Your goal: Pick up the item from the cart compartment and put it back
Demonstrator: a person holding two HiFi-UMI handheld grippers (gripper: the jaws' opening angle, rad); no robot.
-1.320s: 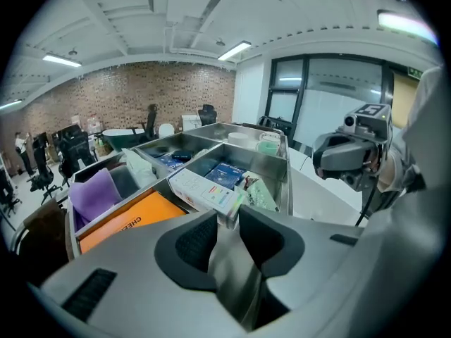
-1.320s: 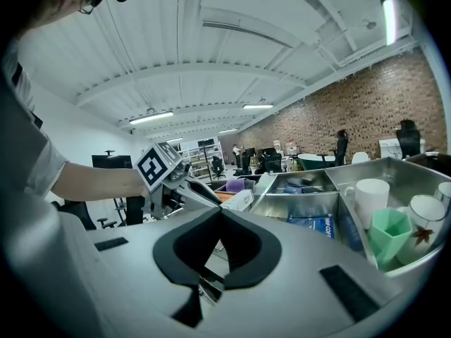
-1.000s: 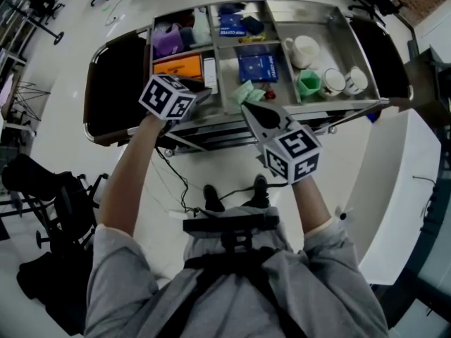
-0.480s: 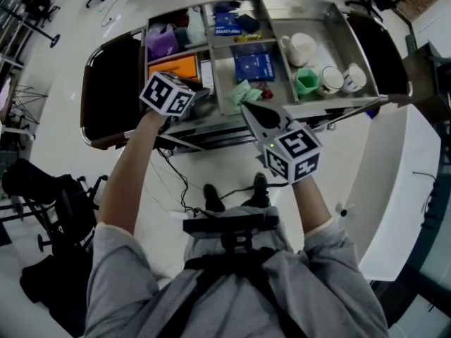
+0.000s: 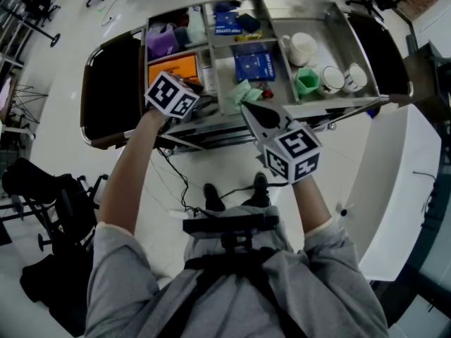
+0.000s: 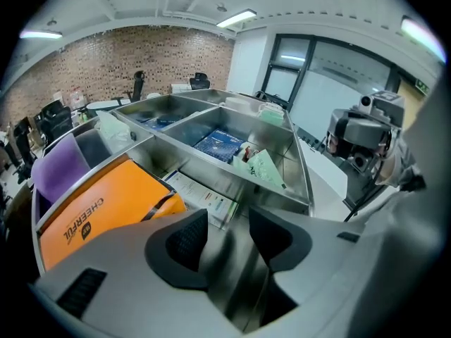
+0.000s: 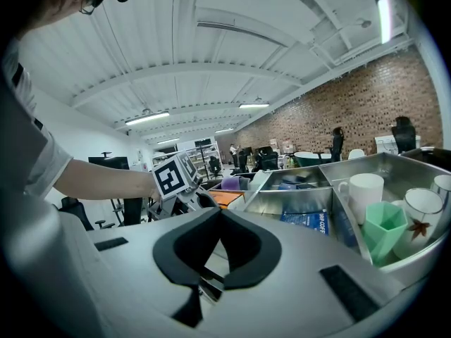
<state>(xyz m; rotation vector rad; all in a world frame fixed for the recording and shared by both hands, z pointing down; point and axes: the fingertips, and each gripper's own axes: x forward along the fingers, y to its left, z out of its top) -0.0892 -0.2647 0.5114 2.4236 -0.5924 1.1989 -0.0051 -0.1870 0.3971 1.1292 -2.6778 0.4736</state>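
Observation:
A steel cart [image 5: 320,107] holds several compartments. A flat white box [image 5: 208,74] [image 6: 205,196] lies on the floor of the front left compartment, beside an orange box [image 5: 176,67] [image 6: 99,210]. My left gripper [image 5: 202,98] [image 6: 227,232] hovers over that compartment just short of the white box. Its jaws are opening and nothing is between them. My right gripper [image 5: 248,110] [image 7: 220,224] is shut and empty, hanging at the cart's front edge near a green packet [image 5: 246,92] [image 6: 262,169].
A purple bag [image 5: 162,42] [image 6: 60,173] stands behind the orange box. A blue coffee box [image 5: 255,65] [image 7: 311,220] lies in the middle compartment. A white mug [image 5: 303,48] [image 7: 361,187], a green cup [image 5: 308,83] [image 7: 384,227] and small cups fill the right compartment. A white counter [image 5: 394,182] stands at the right.
My left gripper has shifted slightly right and forward over the front left compartment. The right gripper has stayed where it was.

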